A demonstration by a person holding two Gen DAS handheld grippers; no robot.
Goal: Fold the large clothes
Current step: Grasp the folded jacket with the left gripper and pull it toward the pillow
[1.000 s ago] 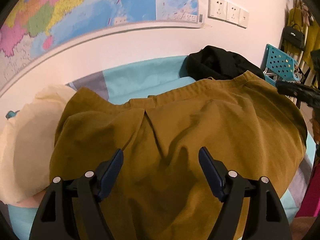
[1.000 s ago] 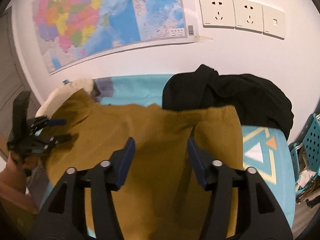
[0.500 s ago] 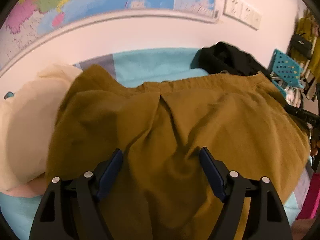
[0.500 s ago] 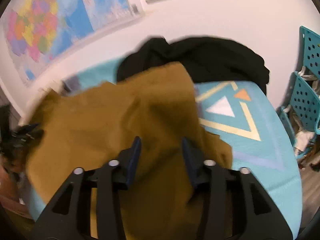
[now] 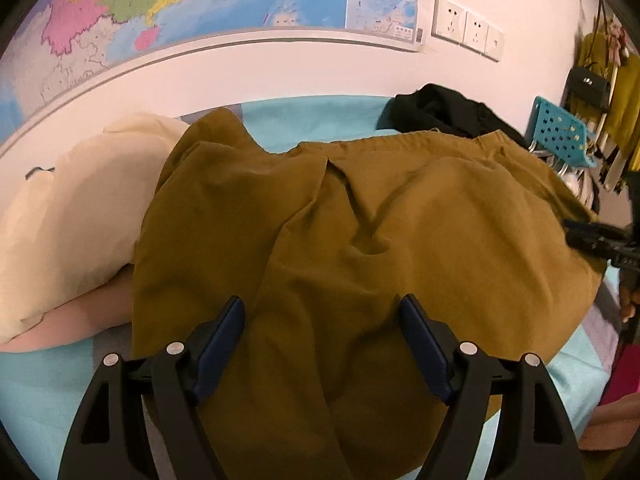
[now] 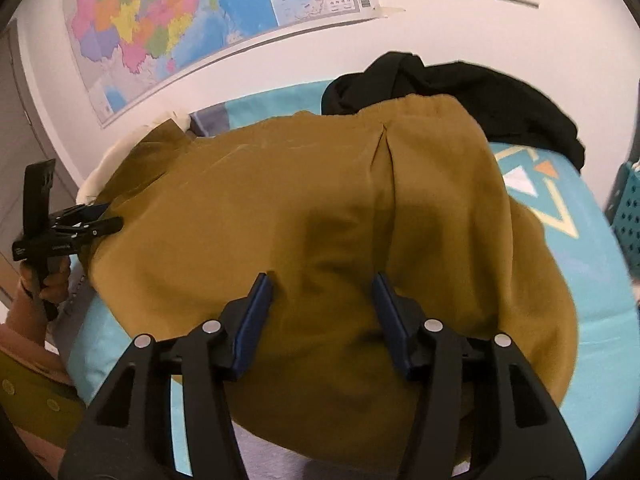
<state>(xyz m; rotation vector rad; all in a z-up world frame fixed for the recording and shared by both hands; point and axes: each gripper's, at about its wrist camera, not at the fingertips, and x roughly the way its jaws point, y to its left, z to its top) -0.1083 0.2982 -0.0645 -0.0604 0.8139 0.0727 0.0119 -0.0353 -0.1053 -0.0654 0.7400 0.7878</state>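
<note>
A large mustard-brown garment [image 5: 360, 240] lies spread on the teal bed, waistband toward the wall; it also fills the right wrist view [image 6: 320, 208]. My left gripper [image 5: 322, 324] is open and empty, hovering over the garment's near part. My right gripper [image 6: 322, 302] is open and empty, over the garment's near middle. The right gripper also shows at the right edge of the left wrist view [image 5: 600, 240]. The left gripper shows at the left edge of the right wrist view [image 6: 72, 228], by the garment's left edge.
A cream garment [image 5: 72, 208] lies at the left. A black garment [image 6: 460, 92] is heaped at the back right. The teal bedsheet [image 6: 560, 200] has triangle patterns. A wall map [image 5: 180, 0] and sockets [image 5: 468, 28] are behind. A teal basket [image 5: 560, 136] stands at the right.
The right gripper's jaws have widened and it has swung back left over the garment. The garment now lies flatter and wider. The left gripper stays open, its view tilted slightly.
</note>
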